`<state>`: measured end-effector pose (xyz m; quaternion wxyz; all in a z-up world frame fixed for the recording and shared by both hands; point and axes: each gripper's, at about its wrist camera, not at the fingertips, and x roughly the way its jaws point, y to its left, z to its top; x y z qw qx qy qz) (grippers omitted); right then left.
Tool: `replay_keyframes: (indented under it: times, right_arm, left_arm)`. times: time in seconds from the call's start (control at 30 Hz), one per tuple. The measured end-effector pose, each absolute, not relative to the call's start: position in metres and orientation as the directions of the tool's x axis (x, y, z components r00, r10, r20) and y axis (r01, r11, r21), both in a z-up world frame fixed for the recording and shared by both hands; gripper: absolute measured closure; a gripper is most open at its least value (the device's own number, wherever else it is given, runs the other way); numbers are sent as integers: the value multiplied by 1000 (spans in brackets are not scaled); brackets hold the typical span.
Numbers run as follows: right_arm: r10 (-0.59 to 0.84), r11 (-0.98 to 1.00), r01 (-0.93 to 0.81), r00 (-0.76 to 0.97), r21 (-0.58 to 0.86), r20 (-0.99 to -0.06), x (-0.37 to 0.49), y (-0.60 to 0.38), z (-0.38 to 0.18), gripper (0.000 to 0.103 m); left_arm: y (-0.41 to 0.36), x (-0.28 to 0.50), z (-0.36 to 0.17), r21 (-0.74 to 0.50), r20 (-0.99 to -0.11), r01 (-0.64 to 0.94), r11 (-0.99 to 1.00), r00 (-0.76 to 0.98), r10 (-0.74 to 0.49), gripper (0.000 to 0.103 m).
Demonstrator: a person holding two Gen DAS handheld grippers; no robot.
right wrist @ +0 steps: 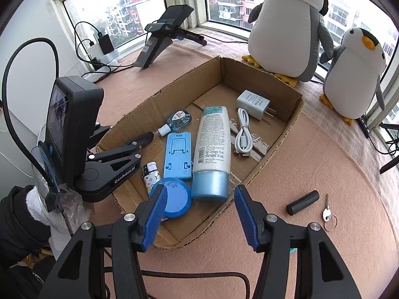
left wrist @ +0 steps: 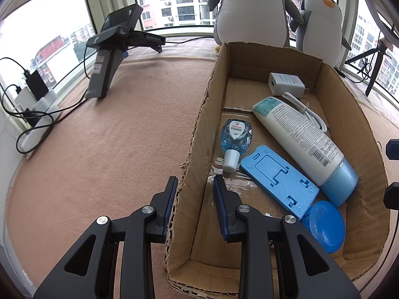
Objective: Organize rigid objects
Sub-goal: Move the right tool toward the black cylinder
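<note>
A cardboard box [right wrist: 286,127] [left wrist: 199,129] holds a white tube with a blue cap [right wrist: 212,147] [left wrist: 299,137], a blue phone stand [right wrist: 177,153] [left wrist: 279,179], a round blue case [right wrist: 174,196] [left wrist: 324,224], a small blue bottle [right wrist: 178,119] [left wrist: 235,137], a white charger [right wrist: 254,103] [left wrist: 286,82], a white cable [right wrist: 243,134] and a patterned lighter [right wrist: 150,175]. My left gripper [left wrist: 195,191] [right wrist: 142,139] straddles the box's left wall with a gap on both sides. My right gripper [right wrist: 199,208] is open and empty above the box's near edge. A black cylinder [right wrist: 303,202] and a key on a ring [right wrist: 328,215] lie on the cloth to the right.
Two plush penguins [right wrist: 286,25] [right wrist: 356,74] stand behind the box. Another gripper device on its stand [right wrist: 159,42] [left wrist: 109,59] and a power strip with cables [left wrist: 37,114] sit at the far left by the windows. A tripod [left wrist: 374,59] stands at the right.
</note>
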<state>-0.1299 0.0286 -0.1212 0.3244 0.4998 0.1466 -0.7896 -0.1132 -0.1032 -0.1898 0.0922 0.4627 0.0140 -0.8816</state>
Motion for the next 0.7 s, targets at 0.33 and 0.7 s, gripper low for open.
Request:
replay_keyframes:
  times: [0.33, 0.7]
  right_arm:
    - [-338, -813, 574, -325, 100, -883, -149, 78, -118, 51]
    - [-257, -889, 453, -357, 74, -898, -174, 144, -128, 51]
  left_arm:
    - [-103, -114, -189, 69, -817, 173, -983, -555, -155, 76]
    - [-102, -113, -190, 78, -813, 174, -982, -559, -164, 76]
